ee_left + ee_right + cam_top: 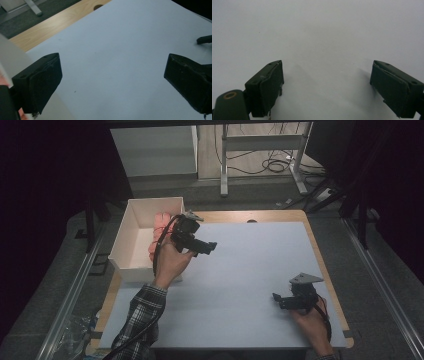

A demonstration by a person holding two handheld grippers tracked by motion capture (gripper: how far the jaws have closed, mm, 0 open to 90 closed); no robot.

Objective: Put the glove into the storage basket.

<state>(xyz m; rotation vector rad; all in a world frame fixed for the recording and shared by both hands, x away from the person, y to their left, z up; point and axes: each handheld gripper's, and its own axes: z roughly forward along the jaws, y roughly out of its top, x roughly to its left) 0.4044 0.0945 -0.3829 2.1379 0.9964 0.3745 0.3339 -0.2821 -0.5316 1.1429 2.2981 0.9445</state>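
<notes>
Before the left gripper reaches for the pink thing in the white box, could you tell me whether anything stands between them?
Only the box's near side wall. The left gripper, open, sits just outside it, pointing away over the white mat; the pink thing lies inside against that wall.

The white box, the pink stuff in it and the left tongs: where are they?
white box (120, 251): high view, its left wall.
pink stuff (161, 222): high view, its top.
left tongs (209, 247): high view, between the tips.
</notes>
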